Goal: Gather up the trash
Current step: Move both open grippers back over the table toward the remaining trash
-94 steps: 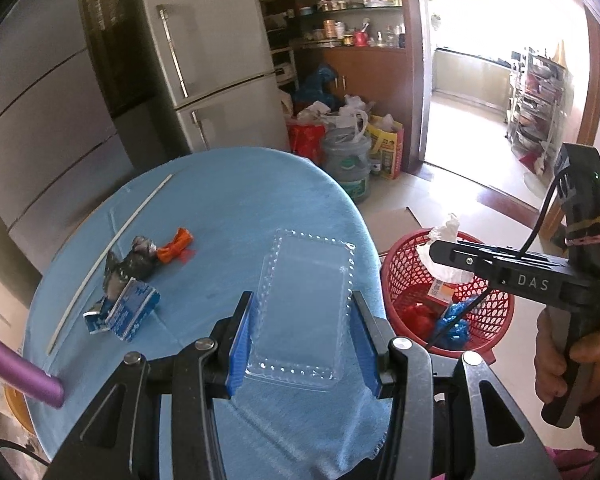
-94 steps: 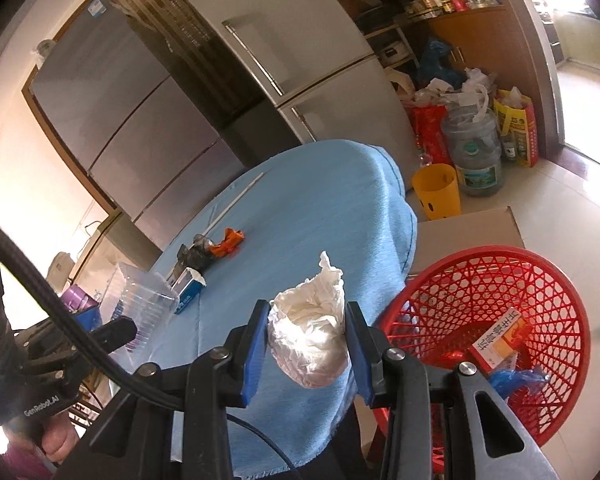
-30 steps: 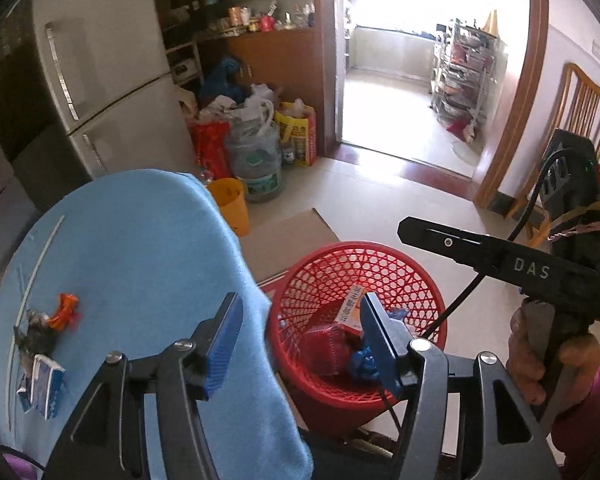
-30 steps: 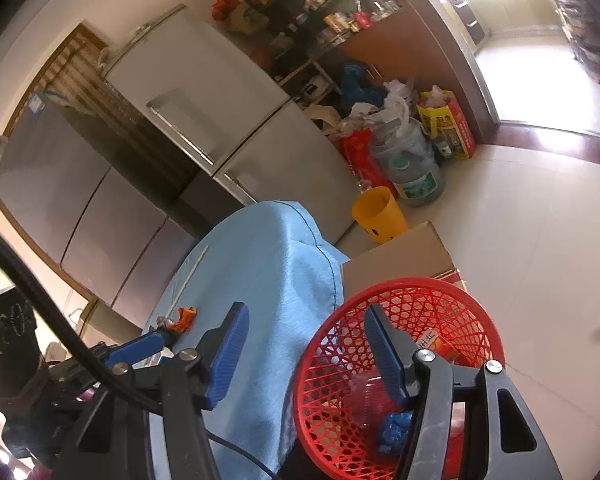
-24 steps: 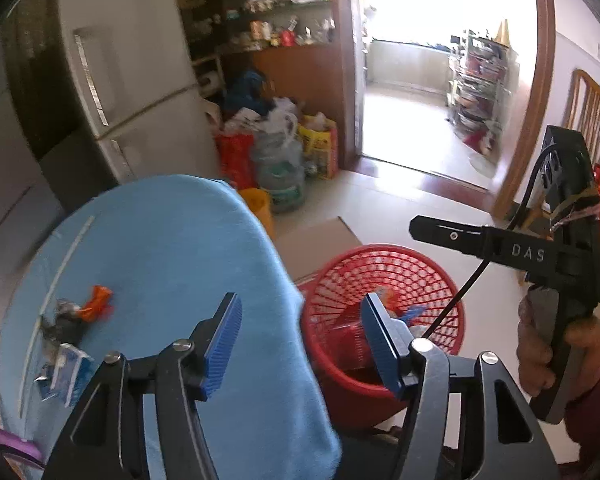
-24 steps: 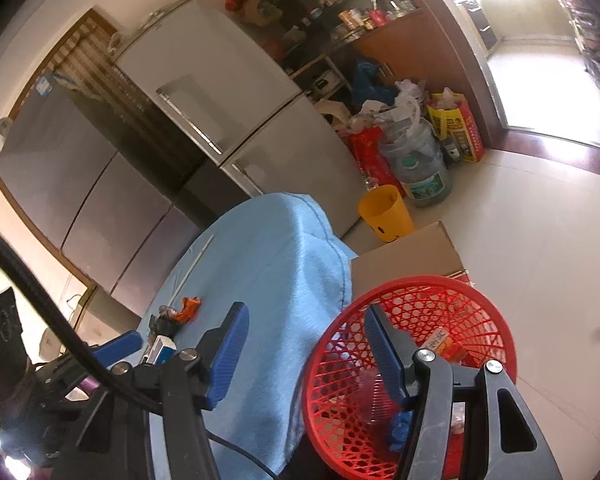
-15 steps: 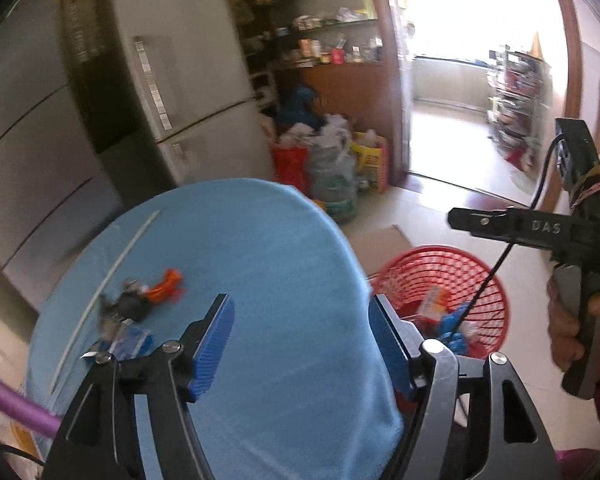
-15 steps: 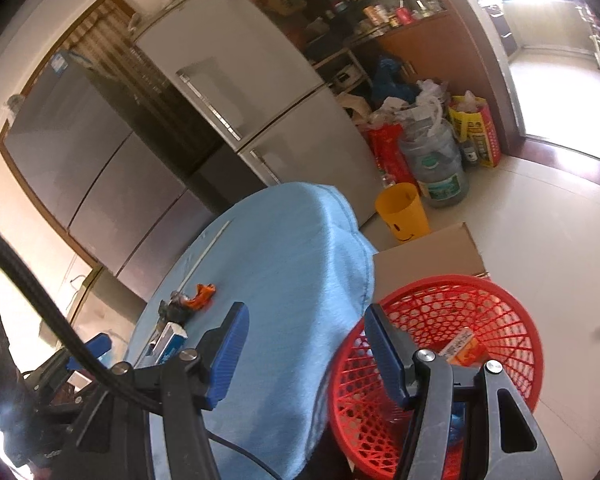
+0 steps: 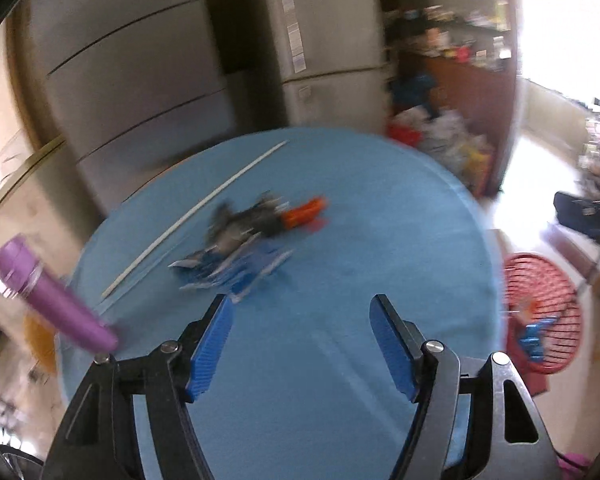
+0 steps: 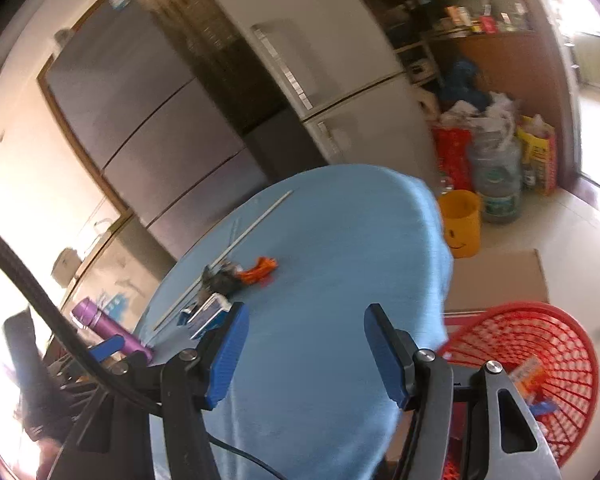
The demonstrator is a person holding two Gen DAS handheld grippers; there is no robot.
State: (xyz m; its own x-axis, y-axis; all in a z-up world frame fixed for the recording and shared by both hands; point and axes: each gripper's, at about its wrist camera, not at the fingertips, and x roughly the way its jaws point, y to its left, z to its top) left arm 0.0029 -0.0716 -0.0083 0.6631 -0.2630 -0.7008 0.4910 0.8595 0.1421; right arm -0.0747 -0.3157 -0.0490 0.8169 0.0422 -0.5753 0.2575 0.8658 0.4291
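Observation:
On the round blue-clothed table (image 9: pixel 340 360) lies a small heap of trash: an orange wrapper (image 9: pixel 302 213), a dark crumpled wrapper (image 9: pixel 244 224) and a blue-and-white carton (image 9: pixel 236 270). The left wrist view is blurred. My left gripper (image 9: pixel 300 344) hangs open and empty over the cloth, just short of the carton. My right gripper (image 10: pixel 304 354) is also open and empty, above the table's near right part; the orange wrapper (image 10: pixel 258 270) and carton (image 10: pixel 208 314) lie ahead to its left. The red mesh basket (image 10: pixel 540 360) stands on the floor at the table's right, with trash inside.
A long white stick (image 9: pixel 196 212) lies left of the heap. A purple bottle (image 9: pixel 52 304) stands at the table's left edge. On the floor beyond are a yellow bucket (image 10: pixel 460 220), flat cardboard (image 10: pixel 500 280) and bags by a cupboard. Fridges (image 10: pixel 160 128) line the back wall.
Both grippers swung left, from over the red basket to over the table. The clear tray and white wad held three seconds ago are gone from the jaws. The left jaws stand slightly wider.

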